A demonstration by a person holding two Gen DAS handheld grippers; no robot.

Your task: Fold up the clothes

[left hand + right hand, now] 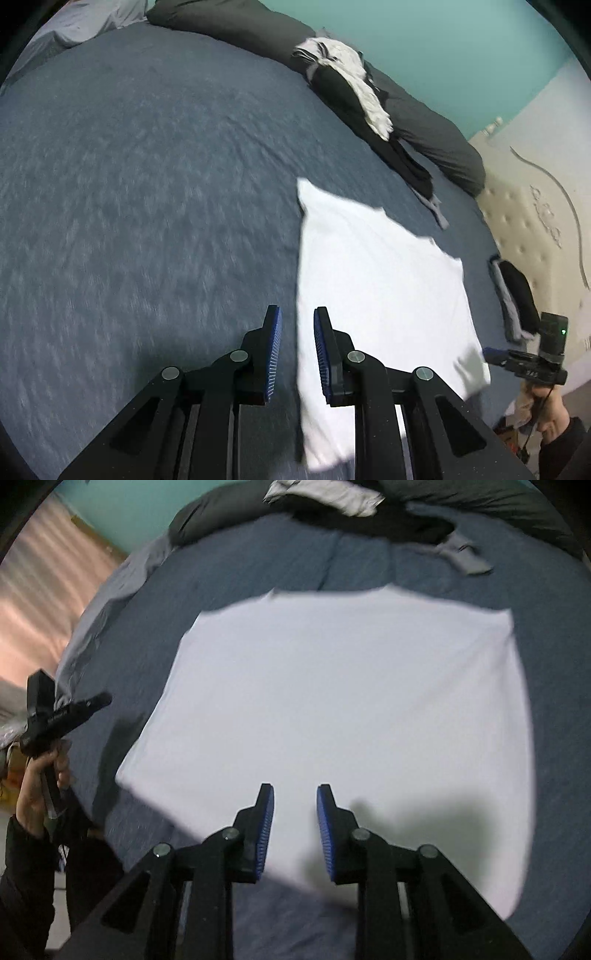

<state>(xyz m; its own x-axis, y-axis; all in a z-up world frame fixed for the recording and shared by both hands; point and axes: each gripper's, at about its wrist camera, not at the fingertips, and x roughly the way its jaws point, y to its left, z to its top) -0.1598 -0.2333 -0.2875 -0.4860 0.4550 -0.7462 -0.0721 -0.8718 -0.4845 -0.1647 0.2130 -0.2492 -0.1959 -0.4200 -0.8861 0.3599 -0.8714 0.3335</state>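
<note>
A white garment (332,701), folded to a flat rectangle, lies on the blue-grey bed sheet (572,664). My right gripper (295,790) hovers over its near edge, open, with nothing between the blue pads. In the left wrist view the same white garment (376,277) lies right of centre. My left gripper (297,314) is open above its left edge and holds no cloth. A hand holds each gripper off the bed's side: the right gripper (493,352) at the far right, the left gripper (105,699) at the far left.
A heap of black and white clothes (343,81) lies on a dark duvet (436,136) along the bed's far side. A small stack of dark folded clothes (513,299) sits near the cream tufted headboard (535,229). A grey garment (465,557) lies beyond the white one.
</note>
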